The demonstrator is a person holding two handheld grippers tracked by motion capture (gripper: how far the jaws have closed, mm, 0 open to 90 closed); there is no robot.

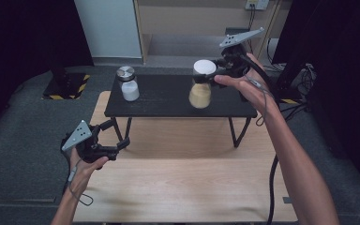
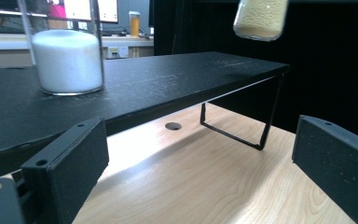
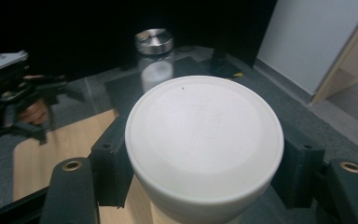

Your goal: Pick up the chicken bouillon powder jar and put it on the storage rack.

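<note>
Jar of tan grains (image 1: pixel 200 89): white-lidded, clamped under the lid by right gripper (image 1: pixel 212 75), clear of the black shelf (image 1: pixel 168 101) at its right end.
Left gripper (image 1: pixel 117 136): jaws apart, holding nothing, over the wooden table (image 1: pixel 183 187).
Jar of white powder (image 1: pixel 129 84): steel-lidded, standing at shelf's left end, untouched.
Done: pick-up.
Left: carrying and setting down, probably.

Left hand-held gripper (image 1: pixel 115 140): matte black body, grey three-cornered plate on top with small dark dots. Blocky black jaws, a small screw hole near each tip; brass-ringed holes at the base. Right hand-held gripper (image 1: pixel 206 77): same build, same dotted grey plate. Black cable trails from each. Forearms bare, no sleeves.
</note>
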